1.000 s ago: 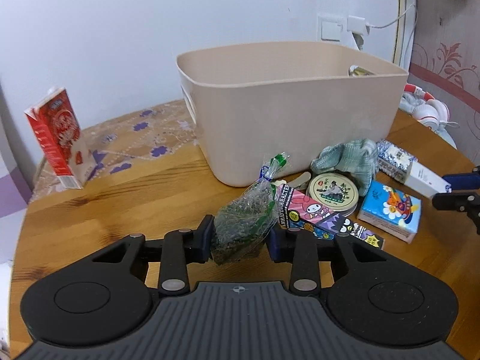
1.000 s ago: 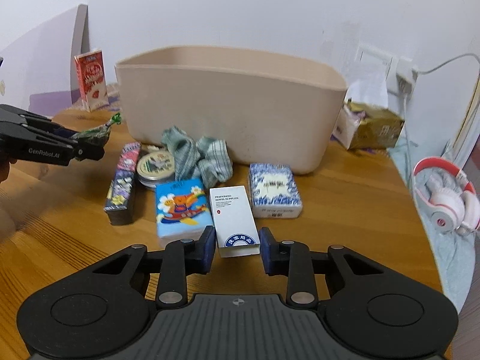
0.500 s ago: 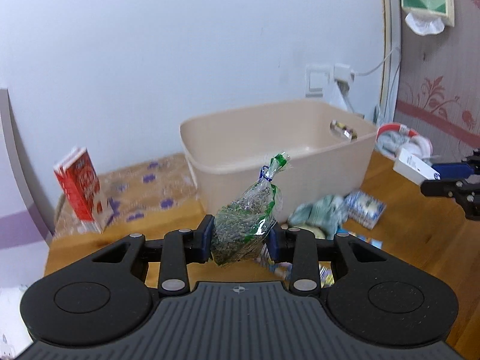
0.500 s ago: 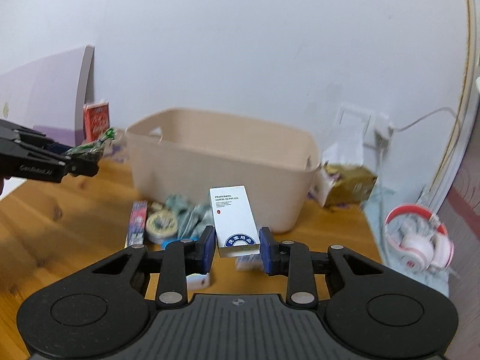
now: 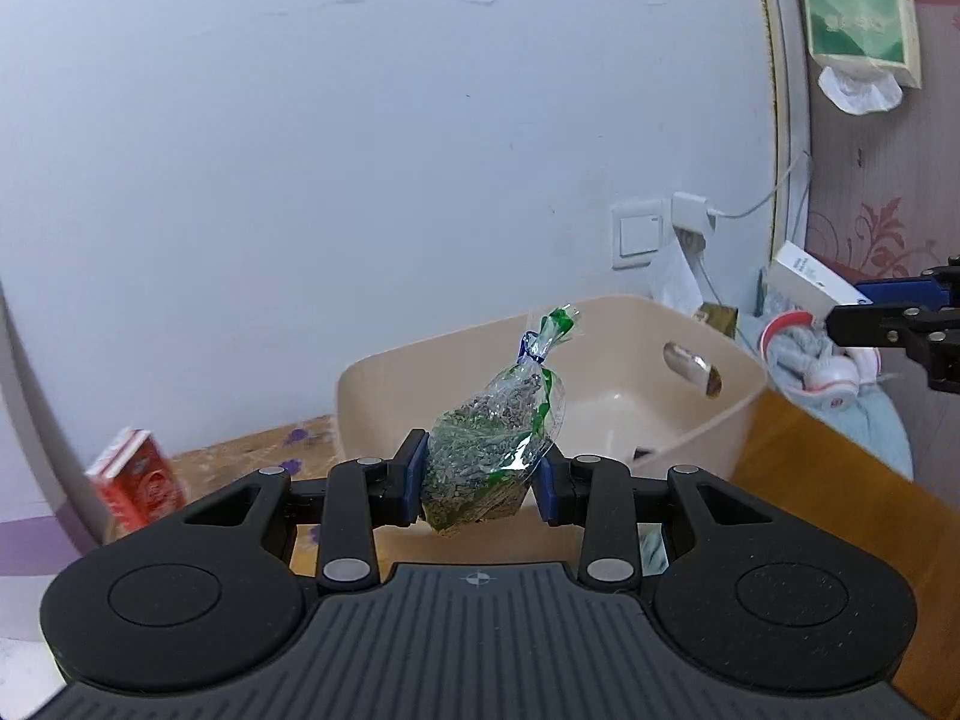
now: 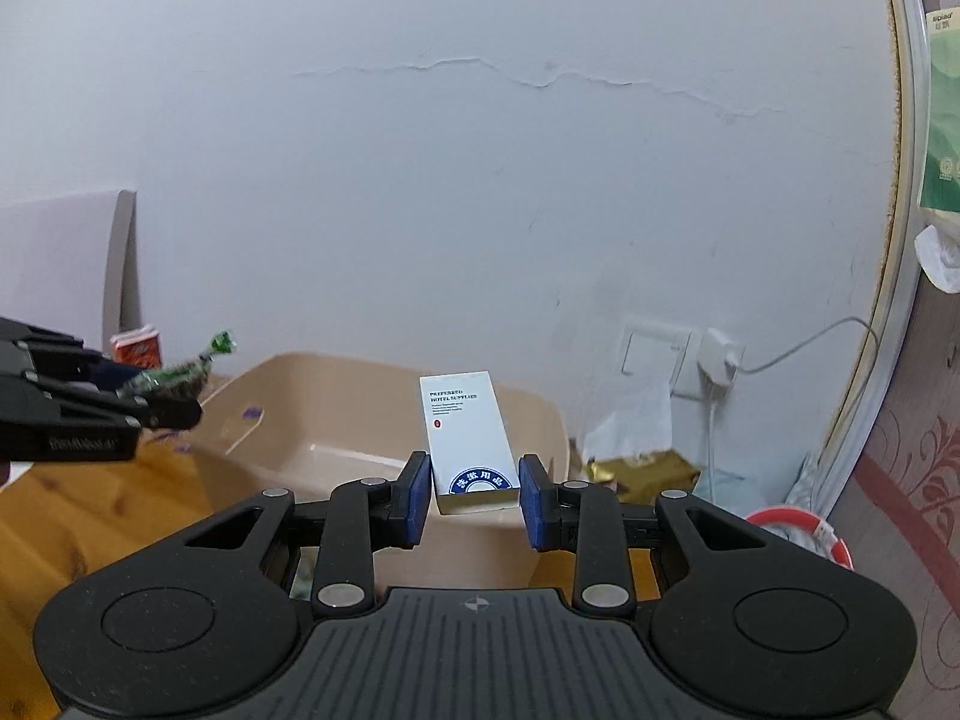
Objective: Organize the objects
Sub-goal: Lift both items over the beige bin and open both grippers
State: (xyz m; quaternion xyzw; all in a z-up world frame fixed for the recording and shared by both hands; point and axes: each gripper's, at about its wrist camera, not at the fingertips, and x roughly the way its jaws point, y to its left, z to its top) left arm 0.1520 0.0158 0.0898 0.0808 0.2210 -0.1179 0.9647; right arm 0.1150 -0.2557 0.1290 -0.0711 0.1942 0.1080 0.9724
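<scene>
My left gripper [image 5: 480, 483] is shut on a clear plastic bag of dried green herbs [image 5: 492, 450], its tied top pointing up. It hangs in the air before the beige plastic bin [image 5: 690, 420], whose inside shows bare. My right gripper [image 6: 475, 495] is shut on a white box printed with hotel supplies text [image 6: 468, 438], held above the near rim of the same beige bin [image 6: 348, 414]. In the left wrist view the right gripper [image 5: 840, 315] and white box [image 5: 807, 285] appear at the far right. In the right wrist view the left gripper [image 6: 162, 408] with the bag [image 6: 180, 375] appears at the left.
A red carton [image 5: 138, 480] stands on the wooden table [image 5: 840, 498] left of the bin. Red and white headphones [image 5: 834, 372] lie on a cloth to the right. A wall socket with a charger [image 5: 693, 213] and a golden packet [image 6: 642, 471] sit behind the bin.
Both grippers have risen with their loads, from table level to above the bin's rim. The small items on the table have dropped out of sight and the bin's inside has come into view.
</scene>
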